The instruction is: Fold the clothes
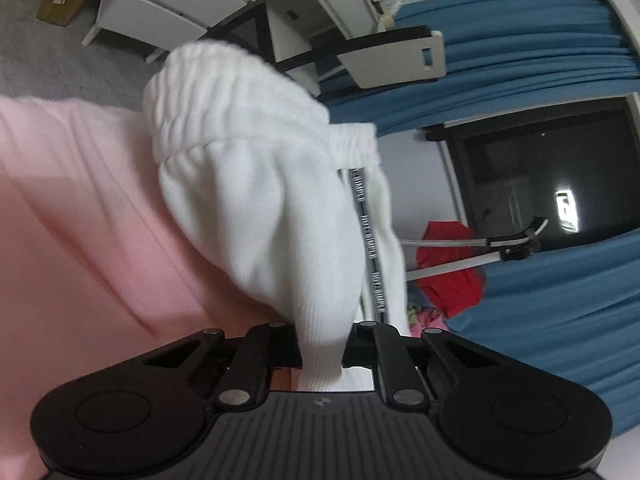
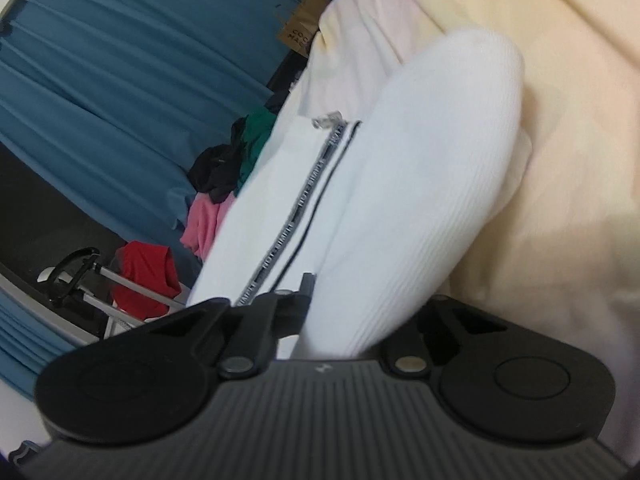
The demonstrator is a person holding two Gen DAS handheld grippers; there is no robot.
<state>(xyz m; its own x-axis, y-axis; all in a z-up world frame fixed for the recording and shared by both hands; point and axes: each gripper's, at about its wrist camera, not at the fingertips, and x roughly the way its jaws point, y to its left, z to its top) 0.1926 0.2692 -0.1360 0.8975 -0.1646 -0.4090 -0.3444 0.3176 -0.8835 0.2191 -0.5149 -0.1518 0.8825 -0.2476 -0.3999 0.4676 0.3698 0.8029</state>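
Holding white ribbed knit trousers [image 1: 256,216] aloft over the pink bed [image 1: 72,208], you are pinching them in both claws, left claw [image 1: 320,354] and right claw [image 2: 344,320]; folding is unfinished.

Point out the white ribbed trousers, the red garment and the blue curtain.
White ribbed trousers [image 1: 260,216], left wrist view: bulging fabric below the waistband.
Red garment [image 2: 146,280], right wrist view: middle of the cloth.
Blue curtain [image 2: 120,60], right wrist view: pleated folds.

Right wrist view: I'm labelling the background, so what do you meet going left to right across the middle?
Blue curtain → heap of dark, green and pink clothes → white trousers with their striped side band → pale yellow bedding.
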